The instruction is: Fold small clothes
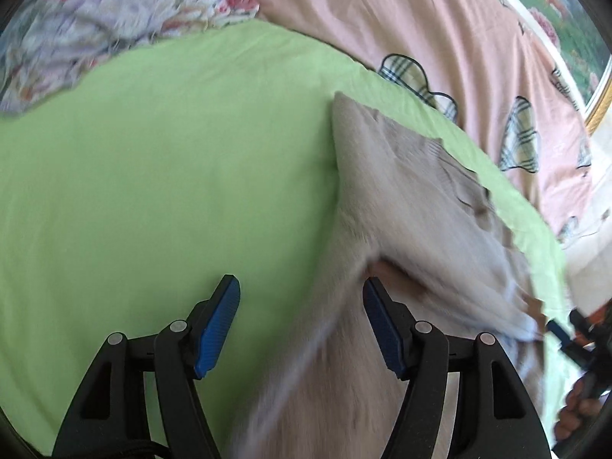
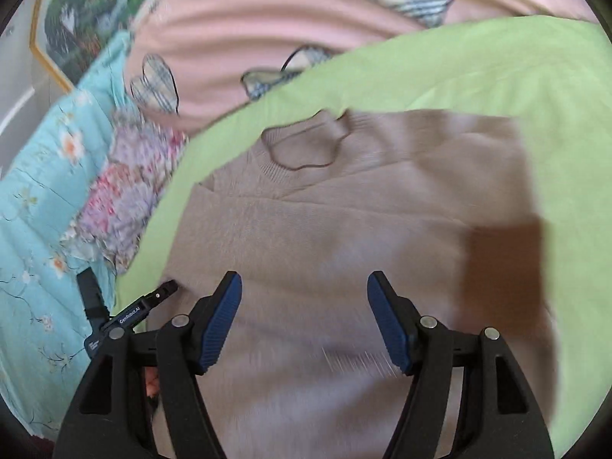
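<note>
A beige knit sweater (image 2: 325,237) lies on a light green sheet (image 2: 554,122), neckline (image 2: 302,149) away from me and one sleeve folded across the chest. My right gripper (image 2: 305,277) hovers open above the sweater's body, with nothing between its blue pads; the picture is motion-blurred. In the left wrist view the same sweater (image 1: 413,199) fills the right side. My left gripper (image 1: 300,281) is open over the sweater's left edge, and the pads press on nothing. One of the left gripper's fingers (image 2: 162,293) shows at the sweater's left edge.
A pink quilt with plaid hearts (image 1: 440,30) lies beyond the green sheet (image 1: 153,172). Floral fabric (image 2: 126,191) and a turquoise flowered blanket (image 2: 34,199) lie to the left. A framed picture (image 2: 76,19) leans at the back. A hand (image 1: 577,409) holds the other gripper at the far right.
</note>
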Available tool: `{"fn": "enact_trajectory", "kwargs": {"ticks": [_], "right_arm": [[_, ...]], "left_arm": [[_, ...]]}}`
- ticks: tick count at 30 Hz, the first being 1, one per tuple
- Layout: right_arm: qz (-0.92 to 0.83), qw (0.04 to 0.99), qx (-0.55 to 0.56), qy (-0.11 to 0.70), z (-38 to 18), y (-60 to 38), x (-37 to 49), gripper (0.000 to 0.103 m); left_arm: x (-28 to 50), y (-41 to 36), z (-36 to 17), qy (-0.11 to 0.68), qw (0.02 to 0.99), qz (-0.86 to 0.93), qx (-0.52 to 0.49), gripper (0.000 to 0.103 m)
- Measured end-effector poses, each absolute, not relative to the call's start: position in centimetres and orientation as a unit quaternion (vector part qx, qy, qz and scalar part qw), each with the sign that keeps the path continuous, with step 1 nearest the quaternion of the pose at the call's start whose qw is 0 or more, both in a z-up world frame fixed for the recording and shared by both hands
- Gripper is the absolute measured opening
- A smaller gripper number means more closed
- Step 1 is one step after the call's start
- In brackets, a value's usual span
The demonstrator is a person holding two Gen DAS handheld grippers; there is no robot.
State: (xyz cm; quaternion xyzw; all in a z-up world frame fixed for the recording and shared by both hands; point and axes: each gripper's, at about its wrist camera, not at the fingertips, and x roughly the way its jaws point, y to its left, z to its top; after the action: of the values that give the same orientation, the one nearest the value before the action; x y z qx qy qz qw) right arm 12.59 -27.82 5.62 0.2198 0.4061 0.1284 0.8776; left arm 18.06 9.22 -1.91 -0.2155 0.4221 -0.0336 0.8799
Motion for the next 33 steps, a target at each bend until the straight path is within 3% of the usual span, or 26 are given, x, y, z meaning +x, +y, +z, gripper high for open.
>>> {"fn": "enact_trajectory", "kwargs": {"ticks": [4, 9, 15, 19, 21, 22, 23, 25, 27, 30, 33], "right_arm": [[0.113, 0.874, 0.249, 0.402, 4.8, -29.7, 7.8, 0.072], [0.091, 0.872, 0.275, 0.394, 3.5, -30.9, 4.3, 0.072], [0.044, 0.896, 0.269, 0.351, 4.5, -34.3, 6.6, 0.072], [0.0, 0.902, 0.231, 0.365, 4.0, -35.7, 11.3, 0.072], [-0.017, 0.902, 0.208, 0.378, 3.4, -35.9, 13.6, 0.067], [-0.017, 0.901, 0.199, 0.386, 3.0, -35.9, 14.6, 0.054], [-0.013, 0.897, 0.188, 0.399, 2.5, -35.8, 15.5, 0.031], [-0.011, 0.897, 0.165, 0.41, 2.5, -35.5, 16.5, 0.016], [0.0, 0.914, 0.155, 0.374, 4.2, -35.3, 16.0, 0.015], [-0.002, 0.929, 0.161, 0.334, 5.5, -35.5, 14.9, 0.014], [-0.019, 0.911, 0.145, 0.386, 3.2, -35.5, 16.1, 0.014]], "left_arm": [[15.1, 9.5, -1.4, 0.43, 0.87, -0.054, -0.236, 0.068], [16.4, 7.9, 0.2, 0.436, 0.882, -0.046, -0.172, 0.068], [21.1, 7.2, 0.8, 0.444, 0.882, -0.048, -0.151, 0.069], [24.8, 7.0, 0.1, 0.464, 0.875, -0.032, -0.132, 0.069], [26.0, 6.8, -0.5, 0.471, 0.873, -0.029, -0.123, 0.069], [26.4, 6.6, -0.8, 0.475, 0.872, -0.025, -0.115, 0.07], [26.7, 6.4, -1.2, 0.477, 0.873, -0.019, -0.103, 0.07], [26.6, 6.0, -1.6, 0.473, 0.877, -0.012, -0.079, 0.06], [26.1, 5.6, -1.5, 0.454, 0.889, -0.008, -0.053, 0.047], [26.1, 5.1, -1.9, 0.447, 0.894, 0.019, -0.024, 0.047], [26.0, 5.1, -1.9, 0.441, 0.897, 0.029, -0.02, 0.047]]}}
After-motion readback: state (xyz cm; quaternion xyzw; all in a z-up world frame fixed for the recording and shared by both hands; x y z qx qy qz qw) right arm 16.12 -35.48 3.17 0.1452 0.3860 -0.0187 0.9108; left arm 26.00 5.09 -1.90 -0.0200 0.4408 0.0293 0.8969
